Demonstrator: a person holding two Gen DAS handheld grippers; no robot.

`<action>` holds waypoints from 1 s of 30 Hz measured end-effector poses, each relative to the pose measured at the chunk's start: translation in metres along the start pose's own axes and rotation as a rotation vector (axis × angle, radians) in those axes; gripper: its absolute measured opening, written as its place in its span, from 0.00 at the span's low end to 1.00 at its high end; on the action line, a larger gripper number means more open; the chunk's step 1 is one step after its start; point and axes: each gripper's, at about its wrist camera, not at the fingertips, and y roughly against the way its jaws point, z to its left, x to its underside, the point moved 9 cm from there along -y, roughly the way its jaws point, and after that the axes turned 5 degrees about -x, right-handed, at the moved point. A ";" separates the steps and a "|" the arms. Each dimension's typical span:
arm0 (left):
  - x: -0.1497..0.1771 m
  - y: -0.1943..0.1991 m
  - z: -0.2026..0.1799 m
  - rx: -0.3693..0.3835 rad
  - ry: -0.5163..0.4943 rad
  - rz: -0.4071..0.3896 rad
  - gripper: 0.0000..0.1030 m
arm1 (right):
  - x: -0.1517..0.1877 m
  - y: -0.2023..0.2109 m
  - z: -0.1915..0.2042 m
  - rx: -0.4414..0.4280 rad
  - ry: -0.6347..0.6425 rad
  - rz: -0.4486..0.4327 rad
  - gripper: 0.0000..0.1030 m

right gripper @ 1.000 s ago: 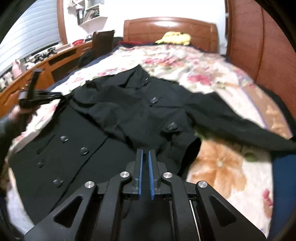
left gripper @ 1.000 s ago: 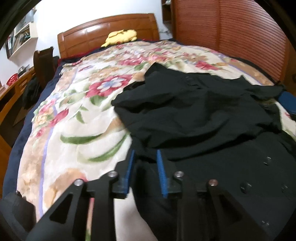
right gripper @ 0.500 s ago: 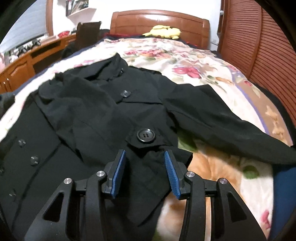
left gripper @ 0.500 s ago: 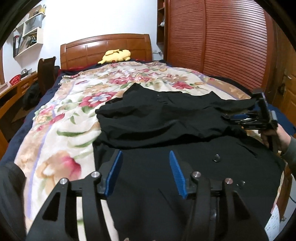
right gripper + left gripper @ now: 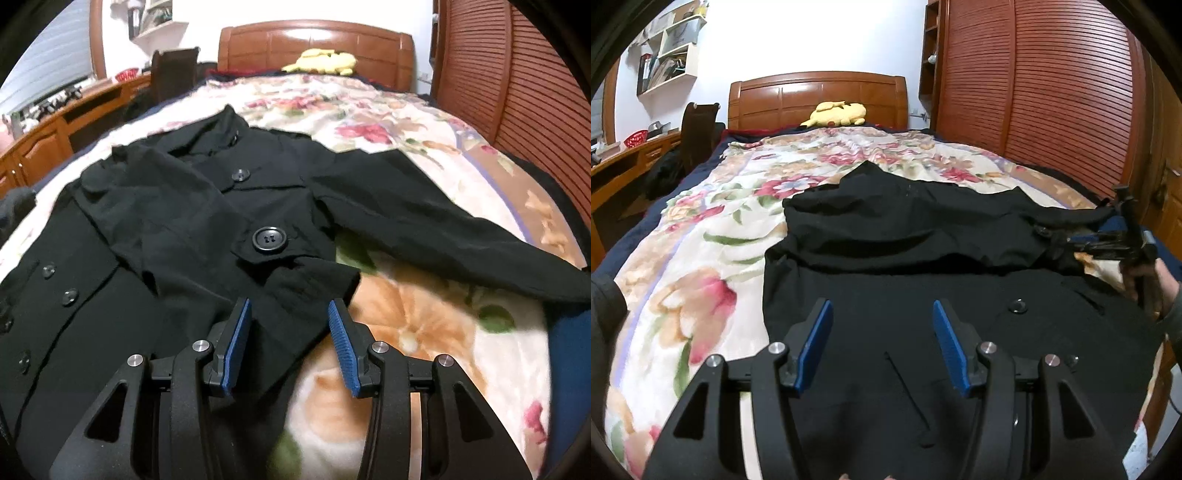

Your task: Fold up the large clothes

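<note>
Blue-padded jaws of both claws have just been opening and are standing spread, pinching nothing. Ahead of the right gripper (image 5: 290, 343) the black buttoned woollen coat (image 5: 192, 221) is lying on the floral blanket (image 5: 424, 325), one sleeve folded across. The left gripper (image 5: 882, 341) is hovering over the hem. Judging next: pinching the outstretched sleeve (image 5: 443, 229) by its cuff, keeping it flat.

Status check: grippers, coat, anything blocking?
Left gripper open, empty, jaws just widened. Right gripper open over folded sleeve. Coat flat, other sleeve outstretched. Nothing blocking.
</note>
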 end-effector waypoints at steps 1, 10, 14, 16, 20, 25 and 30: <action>0.002 -0.002 -0.001 -0.005 -0.002 0.003 0.54 | -0.001 0.006 -0.006 0.008 -0.008 -0.019 0.42; 0.005 -0.007 -0.007 -0.034 -0.023 -0.003 0.54 | -0.022 0.046 -0.093 0.159 -0.137 -0.144 0.50; 0.006 -0.006 -0.011 -0.036 -0.033 -0.013 0.54 | -0.028 0.066 -0.143 0.266 -0.209 -0.173 0.55; 0.006 -0.006 -0.012 -0.028 -0.030 -0.014 0.54 | -0.029 0.078 -0.166 0.310 -0.234 -0.181 0.56; 0.007 -0.006 -0.014 -0.029 -0.038 -0.015 0.54 | -0.028 0.108 -0.209 0.406 -0.283 -0.191 0.57; 0.007 -0.007 -0.014 -0.030 -0.041 -0.014 0.54 | -0.031 0.142 -0.265 0.512 -0.334 -0.148 0.57; 0.008 -0.007 -0.015 -0.040 -0.053 -0.011 0.54 | -0.026 0.165 -0.308 0.578 -0.413 -0.129 0.57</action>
